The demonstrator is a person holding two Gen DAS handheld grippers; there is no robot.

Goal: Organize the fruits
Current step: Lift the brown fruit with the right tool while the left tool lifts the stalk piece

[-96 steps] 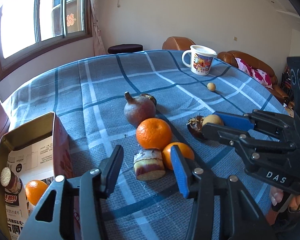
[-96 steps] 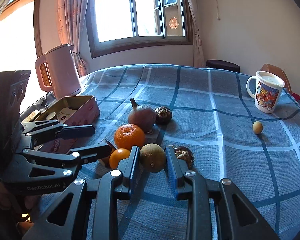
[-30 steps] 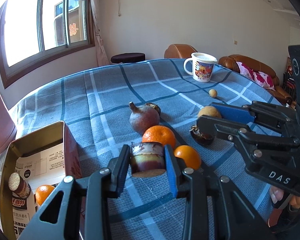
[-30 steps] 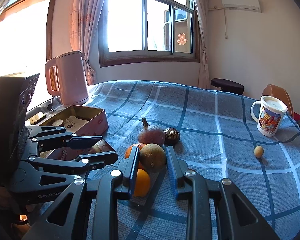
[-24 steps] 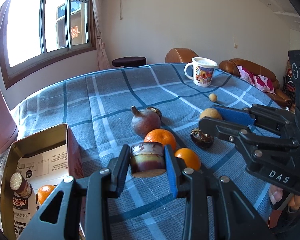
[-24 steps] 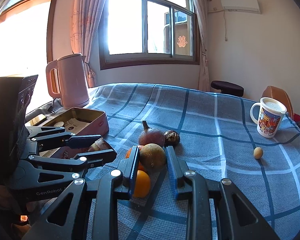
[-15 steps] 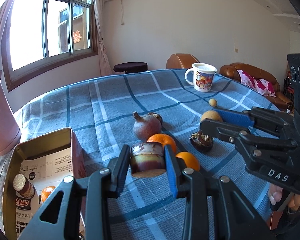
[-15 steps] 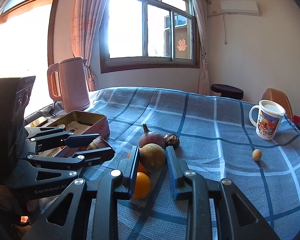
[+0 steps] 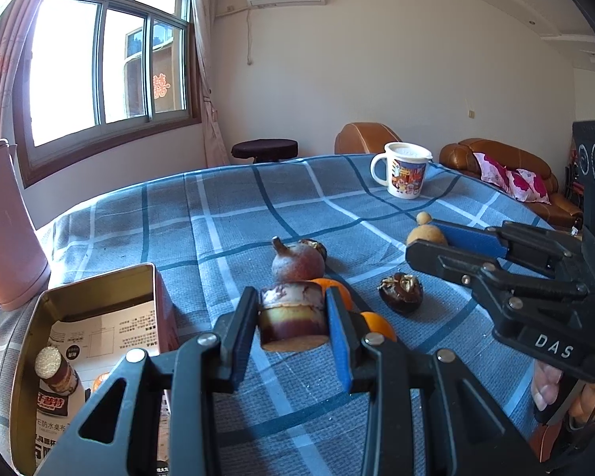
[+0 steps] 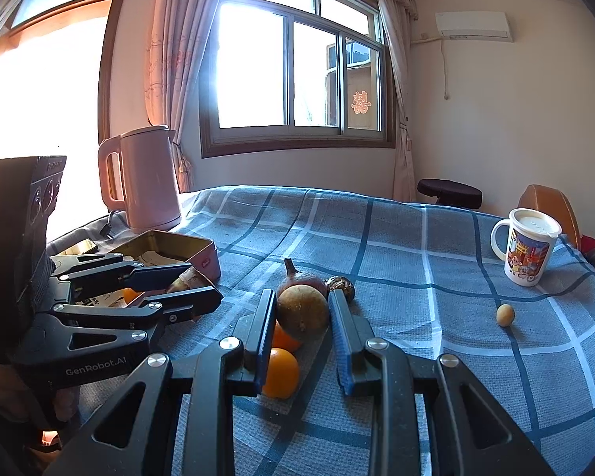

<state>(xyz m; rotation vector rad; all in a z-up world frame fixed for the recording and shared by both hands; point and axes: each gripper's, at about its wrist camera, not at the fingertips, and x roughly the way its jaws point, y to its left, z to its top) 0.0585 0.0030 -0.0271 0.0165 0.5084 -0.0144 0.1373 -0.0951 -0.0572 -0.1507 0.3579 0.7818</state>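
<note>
At frame centre, left gripper [image 9: 293, 319] clamps a sugarcane chunk [image 9: 292, 316], probably (tin [image 9: 99, 281] lower left awaits); right gripper [image 10: 302, 319] grips a brownish round fruit [image 10: 302, 311].

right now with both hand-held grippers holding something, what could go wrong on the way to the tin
1. The left hand-held gripper pinches the short cut chunk only at its sides; it might twist loose.
2. The round brown fruit in the right hand-held gripper is smooth and could roll out.
3. The tin already holds a bottle, so a drop may land on it.
</note>
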